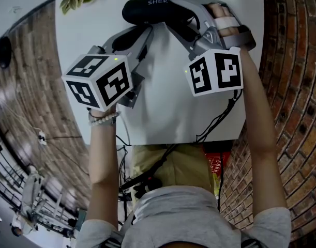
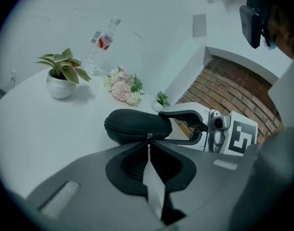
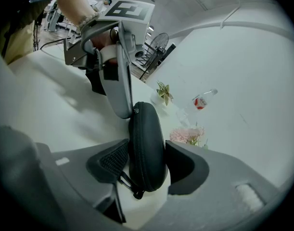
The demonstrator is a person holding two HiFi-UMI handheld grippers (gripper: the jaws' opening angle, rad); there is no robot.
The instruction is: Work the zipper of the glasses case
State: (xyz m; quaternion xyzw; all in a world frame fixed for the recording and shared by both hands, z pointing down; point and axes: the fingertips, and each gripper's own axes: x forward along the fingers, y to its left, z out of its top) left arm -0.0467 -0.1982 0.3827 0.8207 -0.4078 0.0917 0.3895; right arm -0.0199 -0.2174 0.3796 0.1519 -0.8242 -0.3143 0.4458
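Note:
A black zippered glasses case (image 1: 147, 12) lies on the white round table (image 1: 163, 107), far from me. My right gripper (image 1: 178, 15) has one jaw on each side of the case (image 3: 147, 143), and its pads (image 3: 112, 161) press against the shell. My left gripper (image 2: 148, 141) comes in from the case's other end with its jaws together. Their tips pinch the small zipper pull (image 2: 149, 136) on the seam of the case (image 2: 137, 124). In the right gripper view, the left gripper (image 3: 130, 112) touches the case's far end. A short cord dangles from the near end.
A potted plant (image 2: 61, 78), a bunch of pink flowers (image 2: 122, 88), a plastic bottle (image 2: 101, 42) and a small plant (image 2: 161, 100) stand at the table's far side. A brick floor (image 1: 292, 87) surrounds the table. Cables hang off the near edge (image 1: 214, 128).

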